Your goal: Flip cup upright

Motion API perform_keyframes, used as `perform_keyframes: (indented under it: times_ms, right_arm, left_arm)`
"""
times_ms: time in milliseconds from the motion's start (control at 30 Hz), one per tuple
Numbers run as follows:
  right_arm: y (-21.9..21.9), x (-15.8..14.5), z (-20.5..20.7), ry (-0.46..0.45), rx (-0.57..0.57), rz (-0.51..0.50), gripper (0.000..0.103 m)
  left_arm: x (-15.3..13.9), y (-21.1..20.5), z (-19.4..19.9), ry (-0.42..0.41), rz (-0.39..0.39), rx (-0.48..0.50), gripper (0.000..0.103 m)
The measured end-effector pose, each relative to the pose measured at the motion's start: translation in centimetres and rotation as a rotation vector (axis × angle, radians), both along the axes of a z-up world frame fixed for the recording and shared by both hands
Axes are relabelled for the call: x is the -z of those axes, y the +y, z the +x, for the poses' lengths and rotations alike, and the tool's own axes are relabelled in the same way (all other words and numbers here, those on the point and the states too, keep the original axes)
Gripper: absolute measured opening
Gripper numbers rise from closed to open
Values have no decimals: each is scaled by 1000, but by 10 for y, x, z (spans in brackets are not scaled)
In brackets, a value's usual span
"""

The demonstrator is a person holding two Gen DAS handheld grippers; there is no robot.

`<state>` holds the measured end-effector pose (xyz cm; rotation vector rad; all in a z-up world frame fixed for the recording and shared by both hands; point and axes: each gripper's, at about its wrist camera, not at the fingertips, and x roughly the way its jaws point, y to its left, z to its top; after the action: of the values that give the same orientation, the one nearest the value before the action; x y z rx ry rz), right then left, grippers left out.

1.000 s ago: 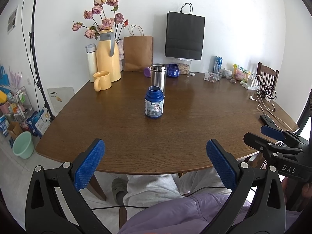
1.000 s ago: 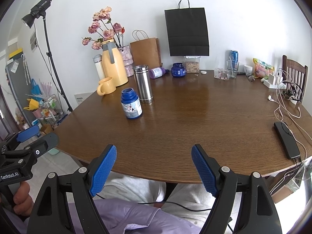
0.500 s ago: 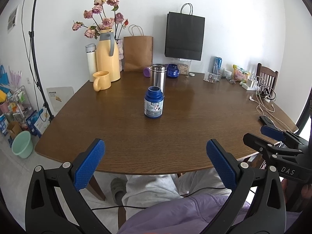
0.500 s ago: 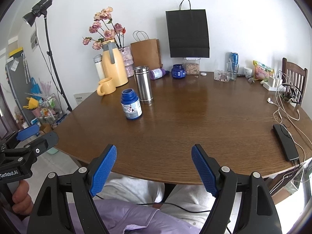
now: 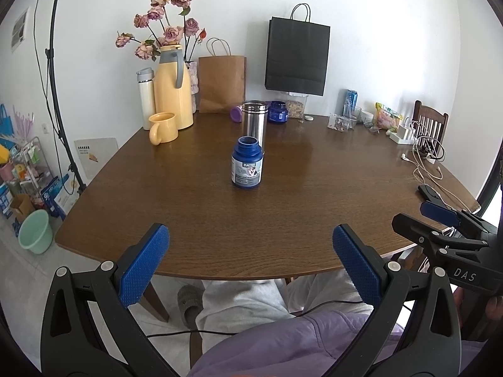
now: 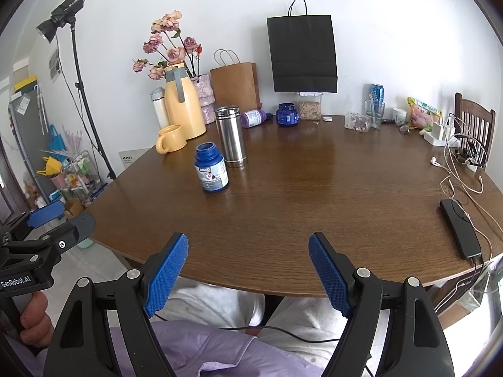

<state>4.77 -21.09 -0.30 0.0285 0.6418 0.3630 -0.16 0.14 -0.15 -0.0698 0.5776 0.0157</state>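
Left tool (image 5: pixel 251 251) and right tool (image 6: pixel 248 257) released, empty, low in frame over the bench (image 5: pixel 314 194) edge | steel cup (image 5: pixel 254 122) stands mid-frame just behind jar (image 5: pixel 247 166), mouth direction unclear | nothing has shifted lately | flip not begun, I judge.

Bright daylight, glare on table (image 5: pixel 314 157) (far side), strong fisheye bend w/ dark corners, sharp focus
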Motion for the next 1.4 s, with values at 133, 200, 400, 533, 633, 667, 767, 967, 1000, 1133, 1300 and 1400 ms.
perform_keyframes:
  times_ms: [133,200,400,533,633,667,767,967,1000,1133,1300,1400]
  right_arm:
    - [-1,-1,-1,-6,0,-1,83]
    - [-1,-1,-1,-5,1,-1,83]
    - [-2,0,-1,-3,0,-1,83]
    - [-1,1,-1,-4,-2,-3,83]
    - [-2,1,0,-1,2,-2,83]
    - [-2,2,1,0,4,-2,83]
    - [-4,5,9,-6,9,-15,83]
    - [-23,18,50,1,41,-77,83]
    - [-28,20,59,4,45,-82,83]
    - [-59,24,114,40,94,-104,83]
    - [-97,20,191,79,142,-137,83]
    - [-117,11,239,81,137,-131,83]
  left_arm:
    - [0,0,0,0,0,1,103]
    - [0,0,0,0,0,0,103]
    - [1,-1,0,1,-1,1,103]
    - [3,-2,0,6,-2,3,103]
    - [6,-5,2,10,-3,10,103]
    - [6,-4,4,13,-3,11,103]
    - [7,-5,14,5,-8,12,103]
    - [18,-21,70,-1,-78,167,103]
    - [19,-25,79,5,-88,186,103]
    - [22,-51,141,70,-144,253,103]
    - [10,-87,222,118,-137,275,103]
    - [0,-103,275,144,-148,287,103]
